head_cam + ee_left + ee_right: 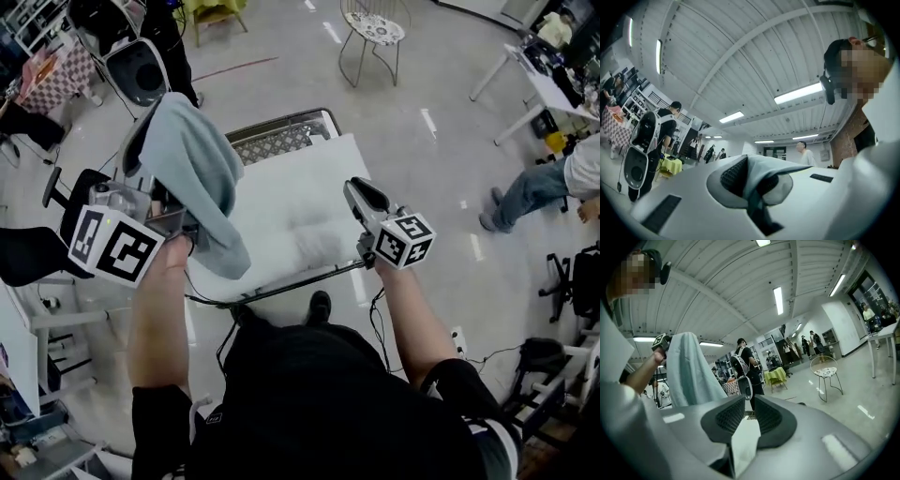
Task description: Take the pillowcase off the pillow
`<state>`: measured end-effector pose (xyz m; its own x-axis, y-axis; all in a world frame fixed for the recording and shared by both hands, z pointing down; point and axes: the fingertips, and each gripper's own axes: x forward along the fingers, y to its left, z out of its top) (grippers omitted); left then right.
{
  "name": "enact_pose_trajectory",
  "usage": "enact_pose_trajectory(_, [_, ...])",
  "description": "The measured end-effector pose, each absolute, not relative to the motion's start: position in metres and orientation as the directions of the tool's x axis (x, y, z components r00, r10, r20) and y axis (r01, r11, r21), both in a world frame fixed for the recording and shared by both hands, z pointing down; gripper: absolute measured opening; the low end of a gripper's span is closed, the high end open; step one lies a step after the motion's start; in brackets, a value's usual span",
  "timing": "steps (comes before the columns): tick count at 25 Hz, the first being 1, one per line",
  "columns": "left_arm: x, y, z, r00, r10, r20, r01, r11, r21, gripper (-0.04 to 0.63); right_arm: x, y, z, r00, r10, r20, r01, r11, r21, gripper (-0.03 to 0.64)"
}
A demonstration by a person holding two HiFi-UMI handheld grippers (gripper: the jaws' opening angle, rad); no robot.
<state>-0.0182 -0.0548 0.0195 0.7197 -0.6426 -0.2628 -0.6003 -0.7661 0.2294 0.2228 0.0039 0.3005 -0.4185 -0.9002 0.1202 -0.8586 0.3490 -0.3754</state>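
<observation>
The pale blue-grey pillowcase (192, 159) hangs free of the pillow, draped over my left gripper (187, 223), which is raised at the left. In the left gripper view a fold of that cloth is pinched between the shut pads of the left gripper (750, 180). The white pillow (281, 216) lies bare on the table. My right gripper (356, 192) is over the pillow's right edge. In the right gripper view white pillow fabric (744, 441) runs between the nearly closed pads of the right gripper (749, 416). The pillowcase (689, 371) hangs at that view's left.
The pillow rests on a metal-framed table (291, 122) with a patterned top. A black office chair (28, 253) stands at the left, and a wire chair (375, 33) and a white desk (534, 75) stand farther off. One person stands at the top left (159, 47), another at the right (544, 183).
</observation>
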Motion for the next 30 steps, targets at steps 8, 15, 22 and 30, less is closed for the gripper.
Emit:
enact_pose_trajectory(8, [0.102,-0.077,0.158,0.806,-0.588,0.059,-0.578,-0.764,0.286,0.053,0.270,0.021,0.305,-0.427,-0.898,0.104,-0.838,0.350,-0.418,0.075])
enact_pose_trajectory(15, [0.129,-0.076,0.285,0.793,-0.461,0.398,-0.566,-0.800,0.201,0.209,0.280,0.019,0.319,-0.433,-0.893,0.127,-0.829,0.338,-0.446,0.075])
enact_pose_trajectory(22, [0.085,-0.071,0.344,0.676,-0.416,0.608,-0.526,-0.851,0.003,0.225,0.268,0.006,0.307,-0.424,-0.898,0.118,-0.839,0.340,-0.425,0.071])
enact_pose_trajectory(30, [0.024,-0.073,0.282,0.703,-0.542,0.461,-0.624,-0.781,0.033,0.224,0.230,-0.015,0.248,-0.442,-0.896,0.038,-0.834,0.396,-0.385,0.049])
